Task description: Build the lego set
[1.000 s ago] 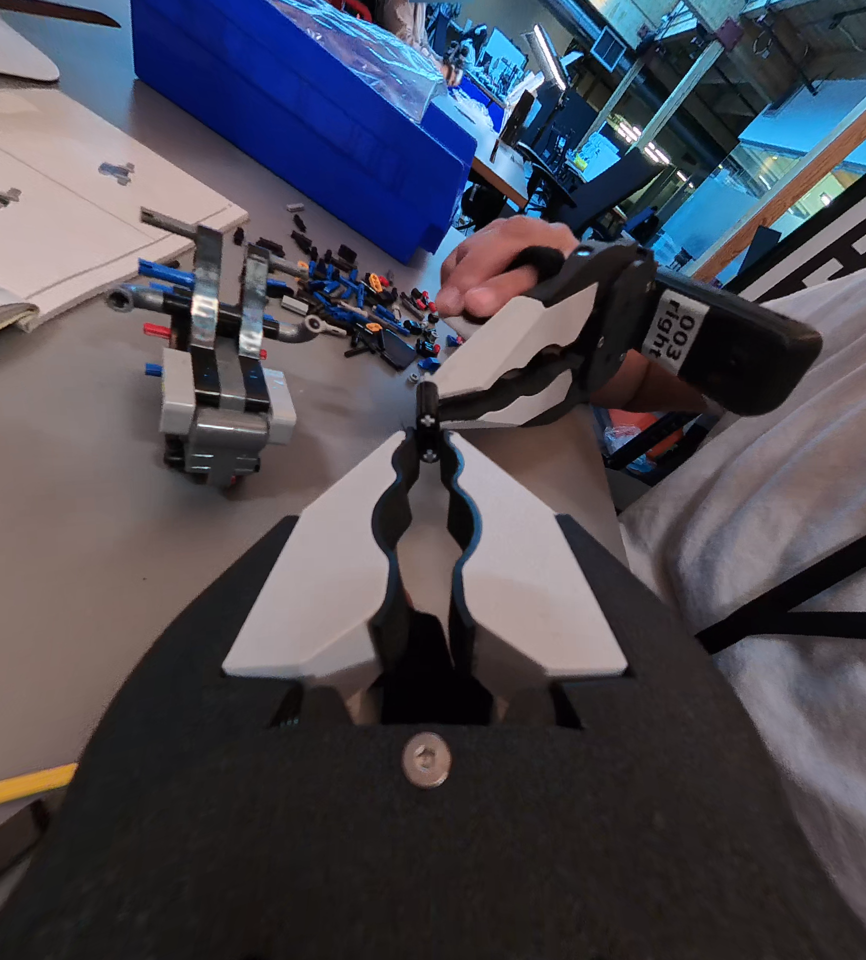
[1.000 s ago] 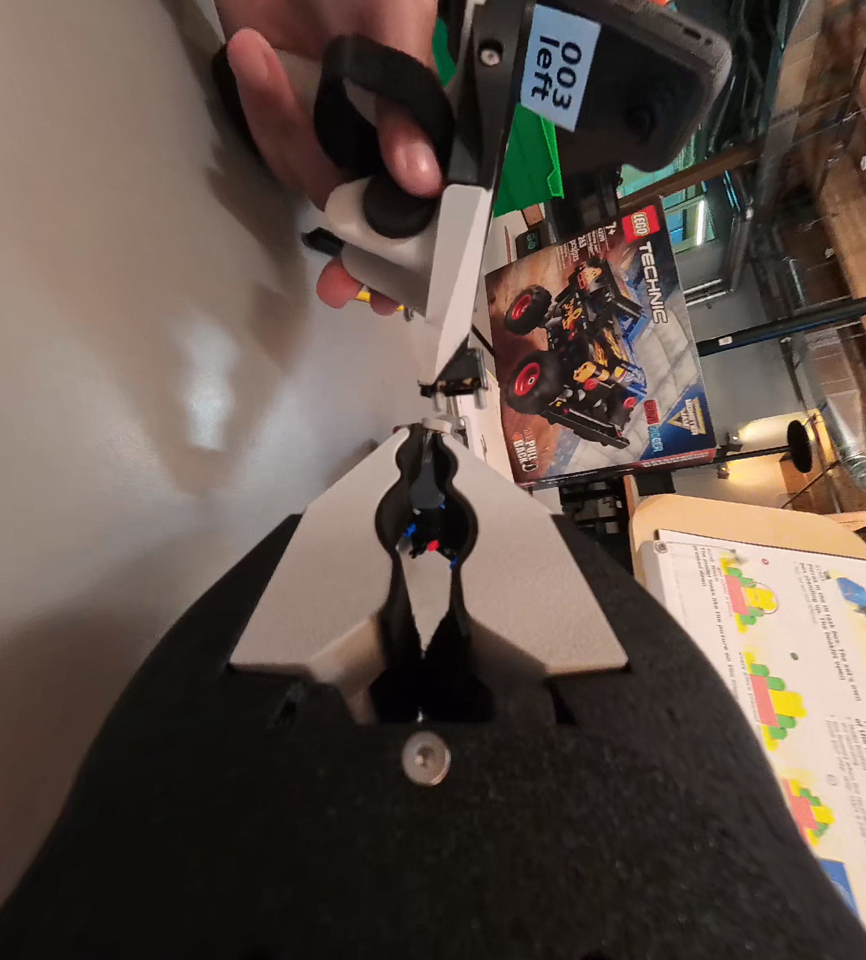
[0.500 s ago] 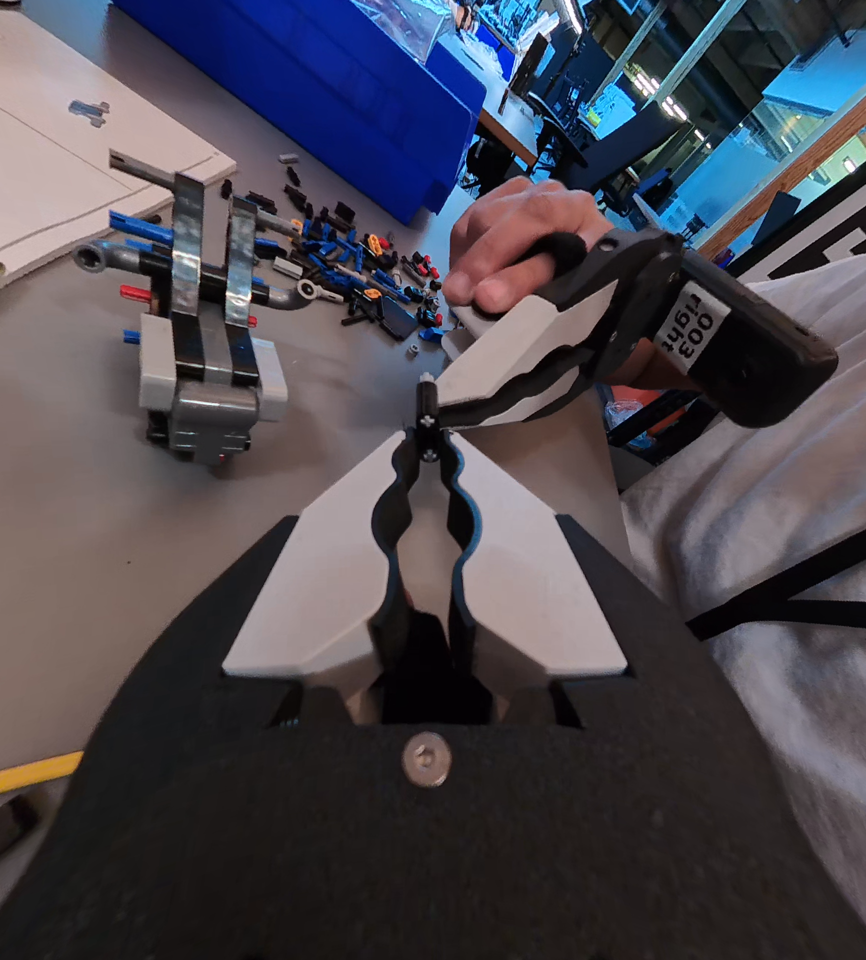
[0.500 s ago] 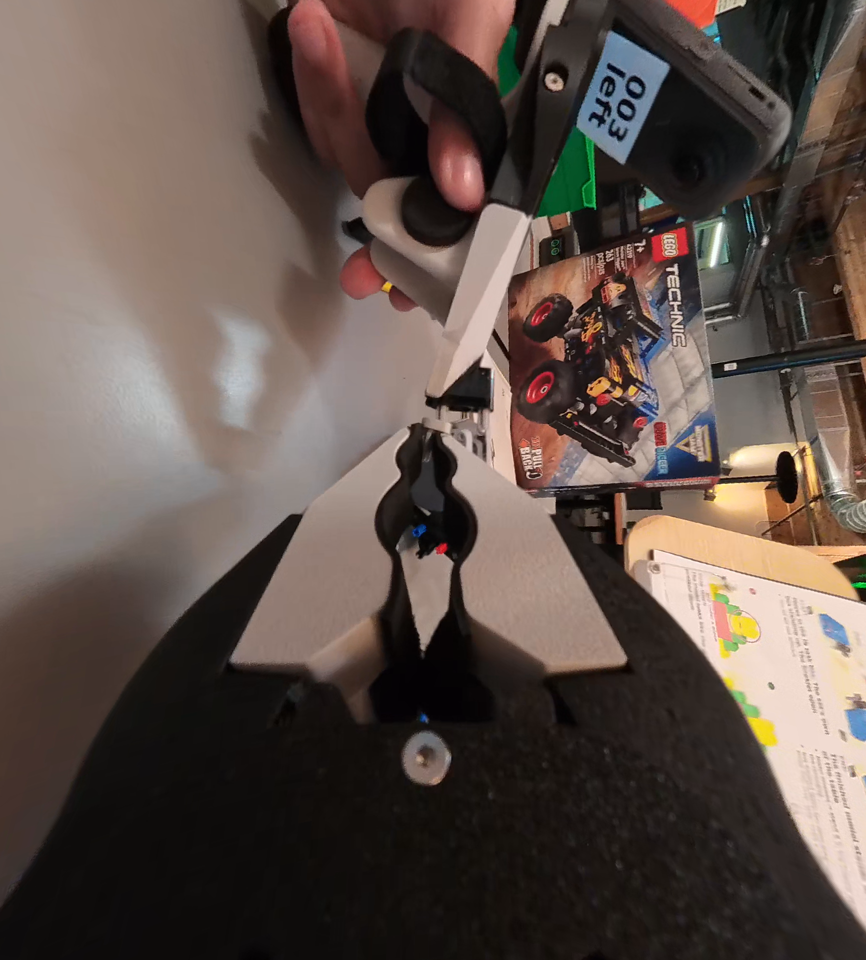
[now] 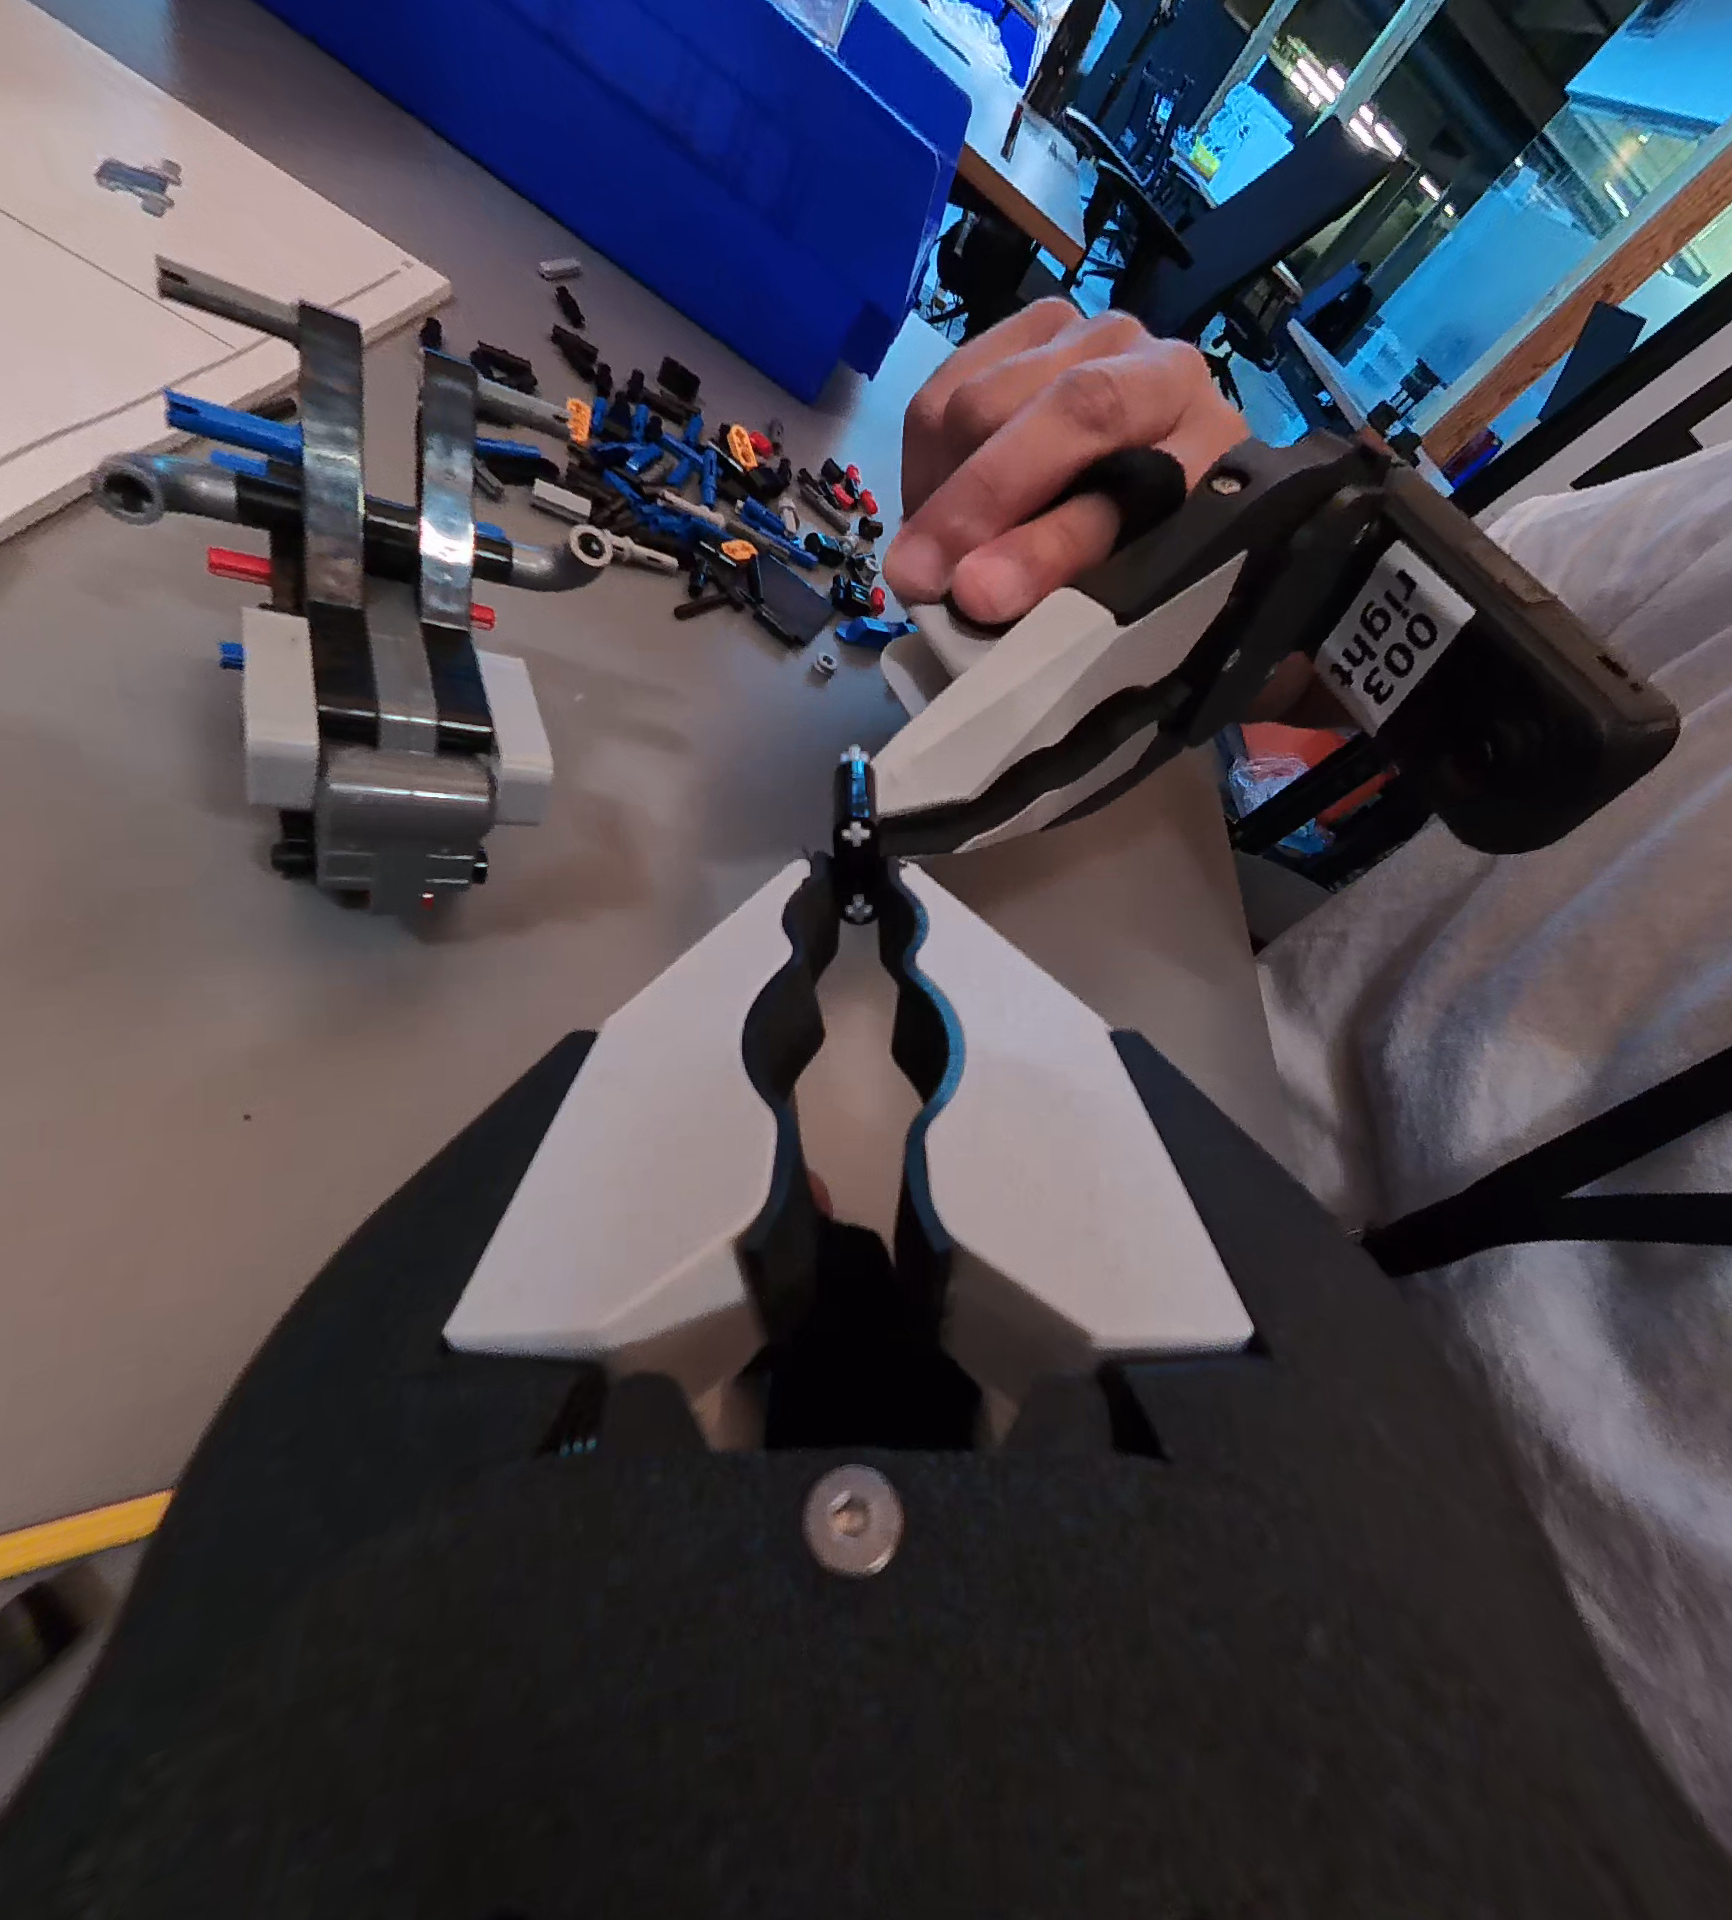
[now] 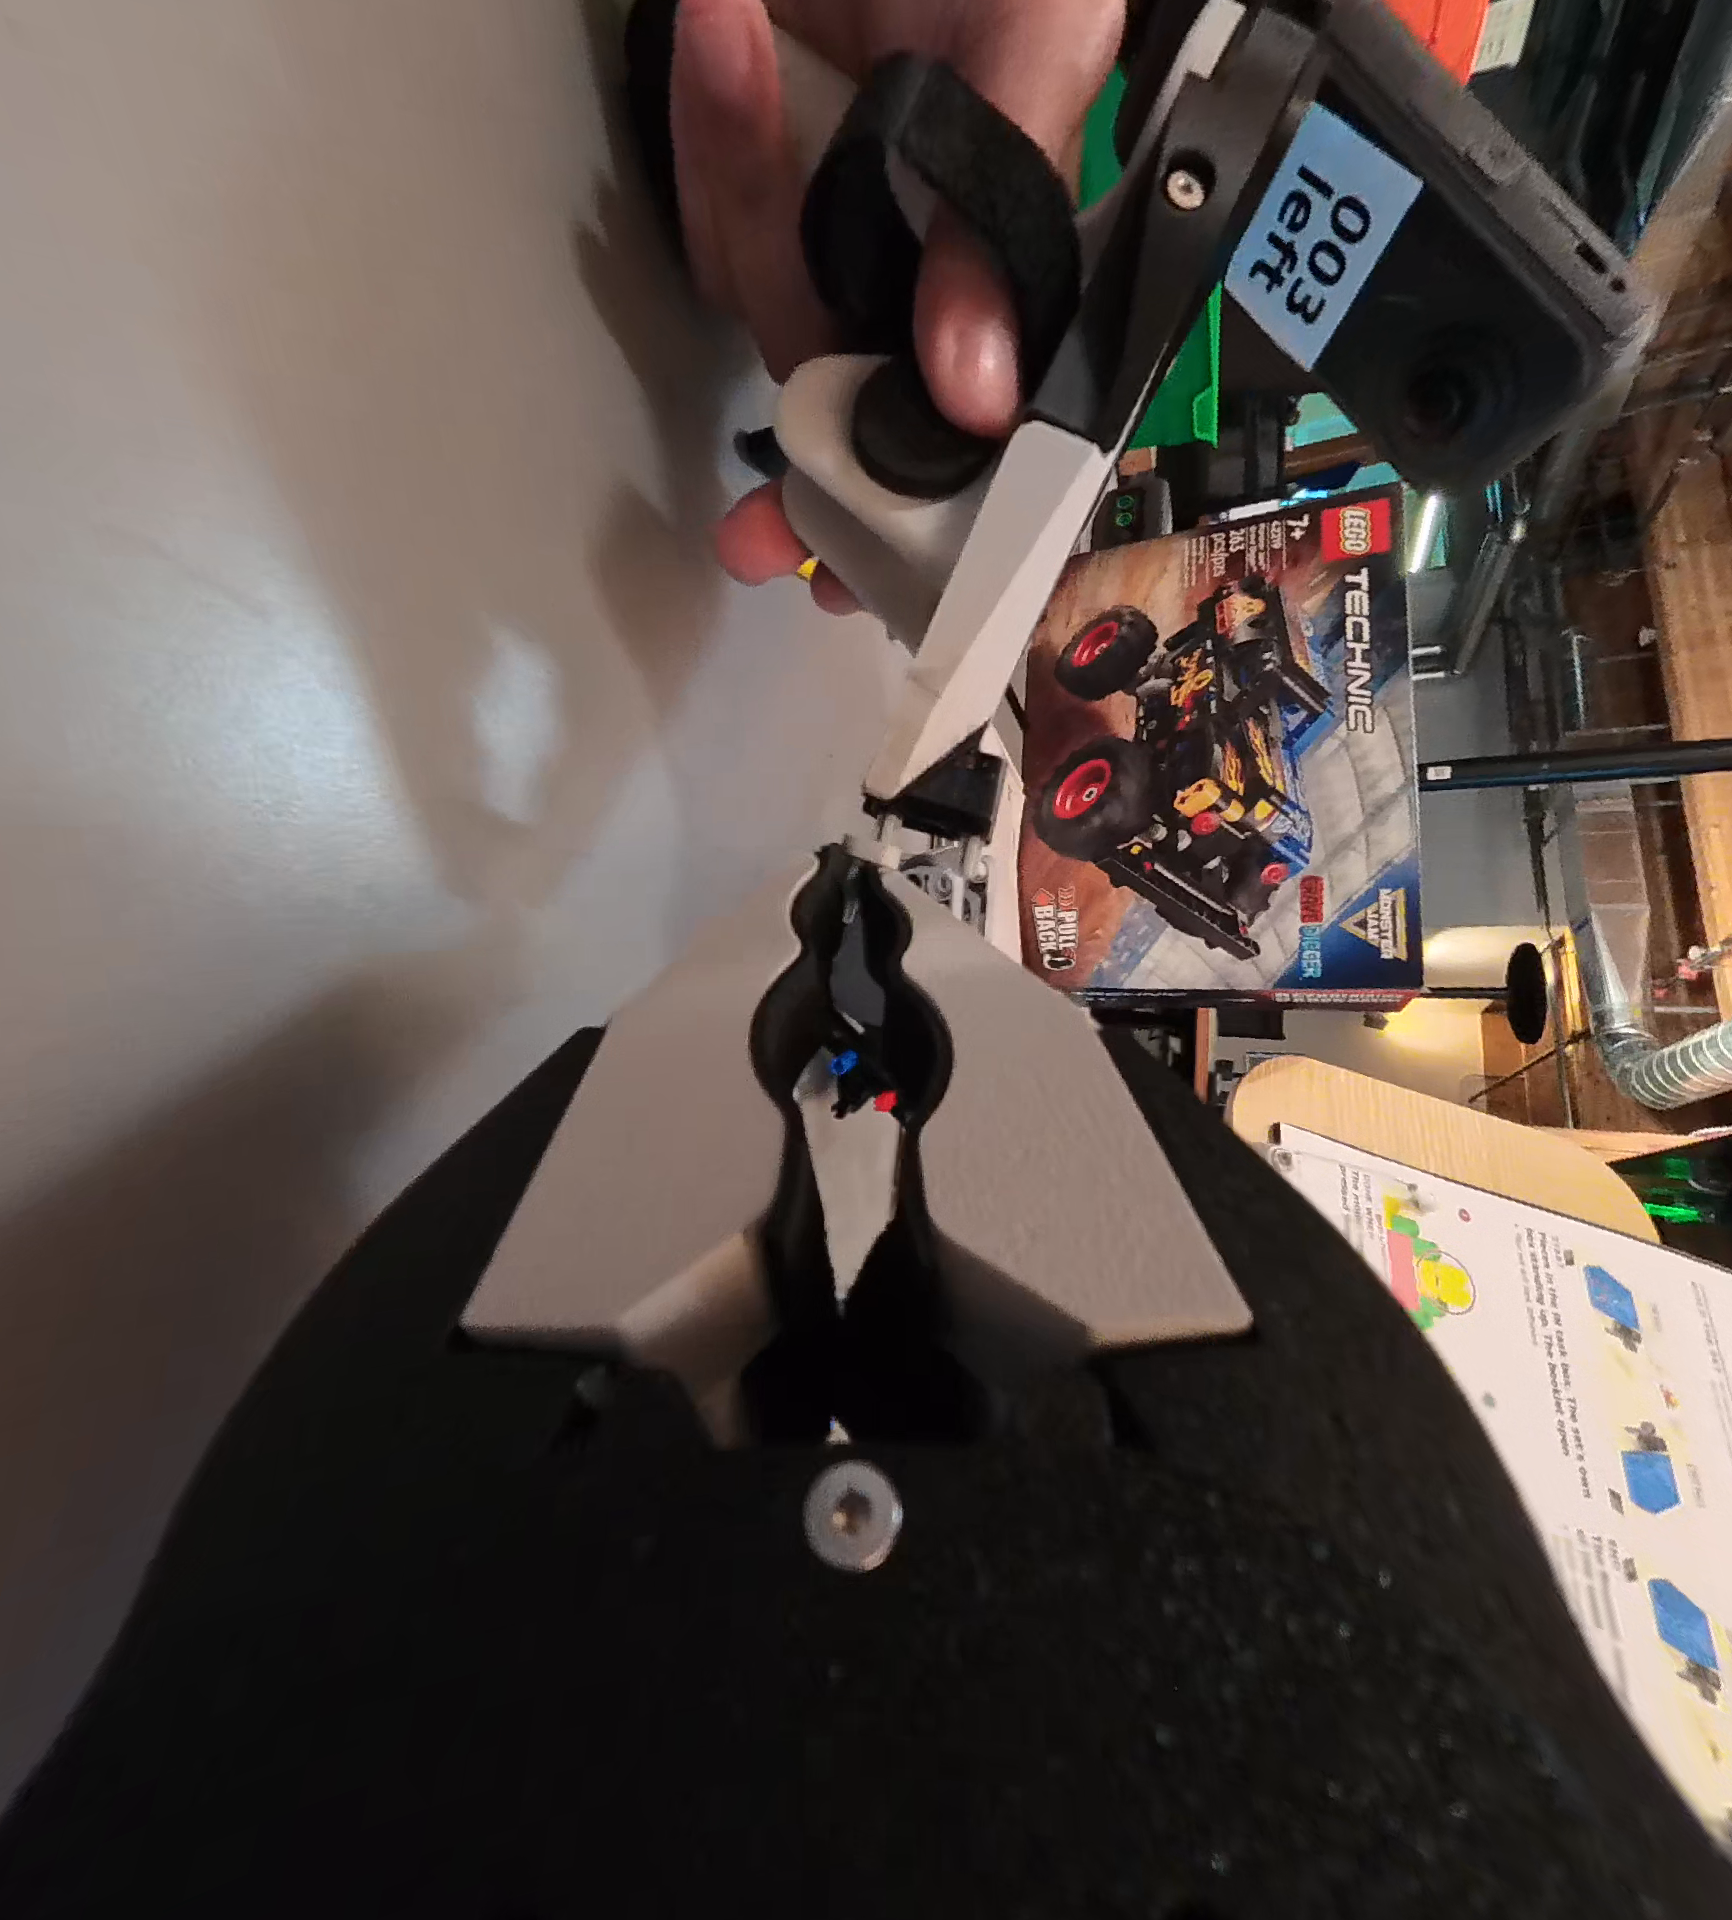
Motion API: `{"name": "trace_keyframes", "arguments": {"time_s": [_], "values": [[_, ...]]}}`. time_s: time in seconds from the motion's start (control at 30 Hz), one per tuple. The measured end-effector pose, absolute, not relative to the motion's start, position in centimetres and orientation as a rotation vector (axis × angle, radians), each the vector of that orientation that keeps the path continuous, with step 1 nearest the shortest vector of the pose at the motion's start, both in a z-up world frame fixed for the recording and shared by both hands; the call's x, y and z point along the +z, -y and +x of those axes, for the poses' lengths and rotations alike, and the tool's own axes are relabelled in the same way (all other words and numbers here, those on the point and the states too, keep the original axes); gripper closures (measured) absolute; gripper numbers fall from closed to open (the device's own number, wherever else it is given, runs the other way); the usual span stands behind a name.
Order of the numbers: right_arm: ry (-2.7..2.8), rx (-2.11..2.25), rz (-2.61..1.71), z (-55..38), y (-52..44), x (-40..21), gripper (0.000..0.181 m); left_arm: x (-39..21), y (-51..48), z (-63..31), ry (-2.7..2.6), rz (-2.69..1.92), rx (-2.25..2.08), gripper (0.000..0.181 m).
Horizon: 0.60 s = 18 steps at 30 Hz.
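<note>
My left gripper [image 5: 857, 896] is shut on the lower end of a small black Lego piece [image 5: 855, 831] with pale cross-shaped pins. It holds the piece in the air over the grey table. My right gripper [image 5: 881, 795] comes in from the right, shut, with its tips pinching the upper end of the same piece. In the right wrist view my right gripper [image 6: 846, 871] meets the left gripper [image 6: 888, 795] tip to tip, and the black piece [image 6: 950, 792] sticks out beside them. The half-built grey and black model [image 5: 384, 686] stands on the table to the left.
A pile of loose blue, black and red parts [image 5: 716, 488] lies behind the model. An open instruction booklet [image 5: 62, 291] and a blue bin [image 5: 696, 145] are farther back. The set's box [image 6: 1226, 758] and a printed sheet [image 6: 1589, 1475] stand to the right. A person's grey shirt [image 5: 1568, 1039] is close by. The grippers are tip to tip, or close to it.
Both grippers stay joined on the small piece. The pair has shifted slightly toward the model, and the left gripper has tilted in the right wrist view.
</note>
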State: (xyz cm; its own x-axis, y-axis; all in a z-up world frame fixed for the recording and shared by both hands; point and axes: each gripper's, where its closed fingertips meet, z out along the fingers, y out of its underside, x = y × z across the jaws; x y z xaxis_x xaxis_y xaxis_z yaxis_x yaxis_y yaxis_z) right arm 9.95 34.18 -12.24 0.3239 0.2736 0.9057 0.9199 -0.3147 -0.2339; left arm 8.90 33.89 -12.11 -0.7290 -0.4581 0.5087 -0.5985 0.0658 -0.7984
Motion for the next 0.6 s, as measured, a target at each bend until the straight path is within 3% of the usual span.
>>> {"name": "trace_keyframes", "arguments": {"time_s": [0.6], "values": [[1.107,-1.028,-1.808,9.58,-33.96,-12.66,0.179,-12.6,-33.44,8.69,2.252,1.108,1.715,0.176]]}}
